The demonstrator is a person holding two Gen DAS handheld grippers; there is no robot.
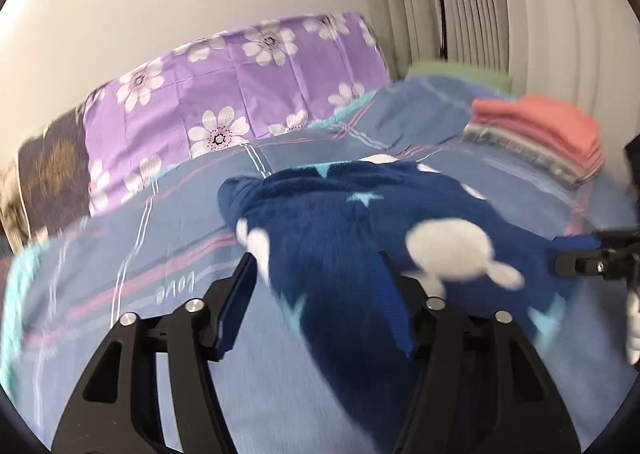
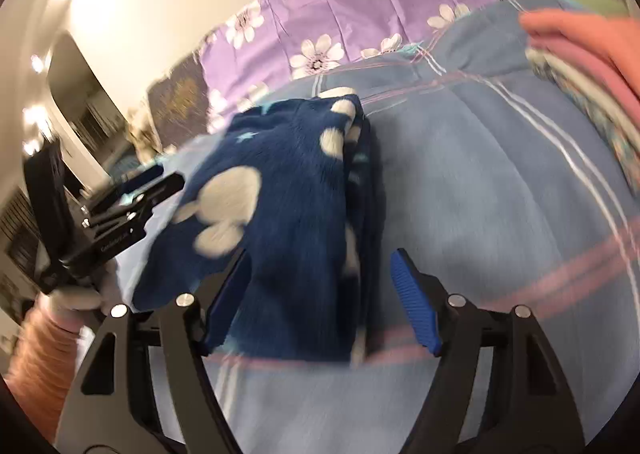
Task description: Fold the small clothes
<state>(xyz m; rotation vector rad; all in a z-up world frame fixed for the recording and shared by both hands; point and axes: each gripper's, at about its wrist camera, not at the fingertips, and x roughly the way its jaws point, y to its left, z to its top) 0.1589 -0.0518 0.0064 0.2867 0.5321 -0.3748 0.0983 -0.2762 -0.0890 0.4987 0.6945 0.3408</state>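
A dark blue fleece garment (image 1: 340,222) with white blobs and pale stars lies folded on the blue plaid bed sheet (image 1: 180,254). My left gripper (image 1: 316,274) is open, its jaws wide apart at the garment's near left edge. In the right wrist view the same garment (image 2: 288,182) lies as a long folded strip. My right gripper (image 2: 320,274) is open, with the garment's near end between its jaws. The left gripper also shows in the right wrist view (image 2: 132,202) at the garment's left side. The right gripper's tip shows in the left wrist view (image 1: 588,258) at the far right.
A stack of folded pink and patterned clothes (image 1: 544,134) sits on the bed at the right, also in the right wrist view (image 2: 592,66). A purple flowered pillow (image 1: 224,94) lies against the white wall. A dark patterned pillow (image 1: 52,170) is to its left.
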